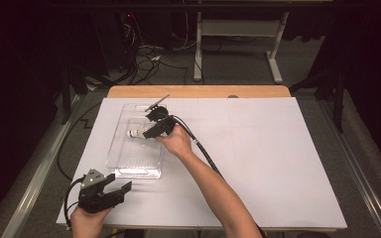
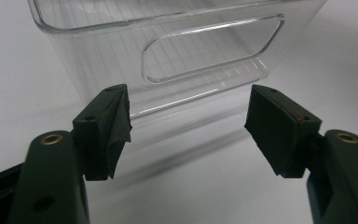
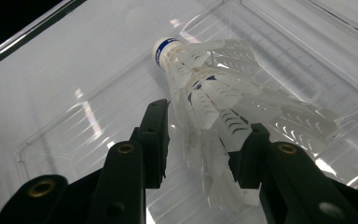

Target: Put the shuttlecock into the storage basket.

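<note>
the bench, covered by a white sheet, carries a clear plastic bin lying lengthwise away from the person on its left half. inside the bin, towards its far end, lies a white shuttlecock on its side; in the high view its long axis runs roughly across the bin, with the cork tip pointing to the left and the feathered skirt to the right, towards the hand. the right gripper reaches into the bin from the right, its jaws partly open on either side of the skirt; in the right gripper view the feathers lie against the right-hand jaw and there is a gap on the left, so no firm pinch shows. the left gripper rests on the sheet just in front of the bin's near end wall, jaws spread wide with nothing between them.
</note>
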